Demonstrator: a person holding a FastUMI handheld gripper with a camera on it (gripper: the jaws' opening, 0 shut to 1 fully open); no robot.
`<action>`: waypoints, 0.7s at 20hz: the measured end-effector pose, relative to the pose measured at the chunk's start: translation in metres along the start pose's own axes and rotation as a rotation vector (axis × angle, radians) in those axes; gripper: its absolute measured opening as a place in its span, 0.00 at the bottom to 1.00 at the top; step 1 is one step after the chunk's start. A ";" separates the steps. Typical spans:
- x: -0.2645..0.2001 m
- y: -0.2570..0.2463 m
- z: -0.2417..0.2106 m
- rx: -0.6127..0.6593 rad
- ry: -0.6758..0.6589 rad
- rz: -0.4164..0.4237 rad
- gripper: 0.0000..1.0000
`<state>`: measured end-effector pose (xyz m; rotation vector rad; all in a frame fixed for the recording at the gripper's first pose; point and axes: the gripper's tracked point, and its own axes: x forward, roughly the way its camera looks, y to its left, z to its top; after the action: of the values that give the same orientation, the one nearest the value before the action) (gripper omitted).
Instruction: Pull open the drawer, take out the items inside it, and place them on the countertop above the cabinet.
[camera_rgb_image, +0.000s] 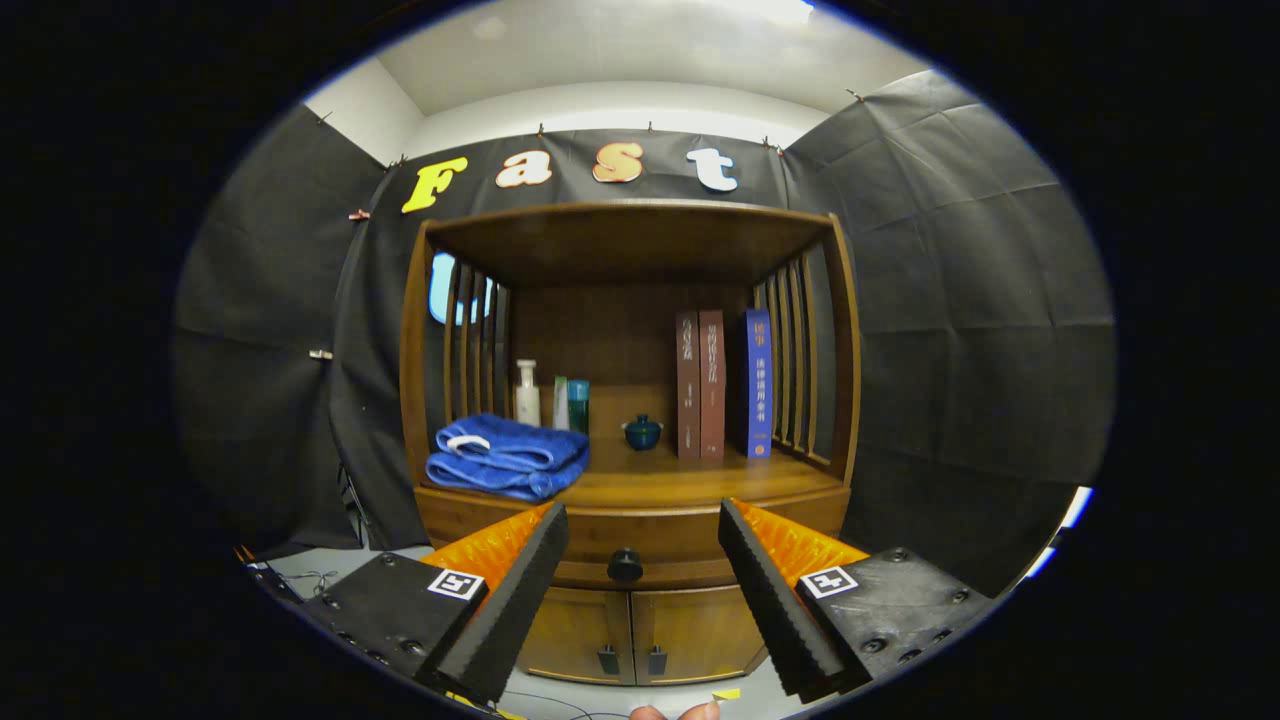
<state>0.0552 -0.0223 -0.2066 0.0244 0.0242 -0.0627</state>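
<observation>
A wooden cabinet stands ahead of me, its drawer (640, 545) closed, with a round black knob (625, 565) at the middle of the drawer front. My gripper (640, 525) is open, and the knob sits between and beyond the two fingertips, apart from both. Above the drawer lies the wooden countertop (680, 485), under a shelf roof. What the drawer holds is hidden.
On the countertop sit a folded blue towel (508, 457) at the left, bottles (548, 398) behind it, a small dark pot (642, 432) in the middle and three upright books (722, 383) at the right. Two small cabinet doors (632, 635) lie below the drawer. Slatted sides wall the countertop.
</observation>
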 end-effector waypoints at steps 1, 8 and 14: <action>0.007 0.000 -0.017 0.007 0.020 -0.003 0.99; 0.063 0.020 -0.106 -0.001 0.160 0.053 0.99; 0.117 0.021 -0.126 -0.005 0.183 0.039 0.97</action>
<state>0.1701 -0.0050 -0.3347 0.0259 0.2067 -0.0214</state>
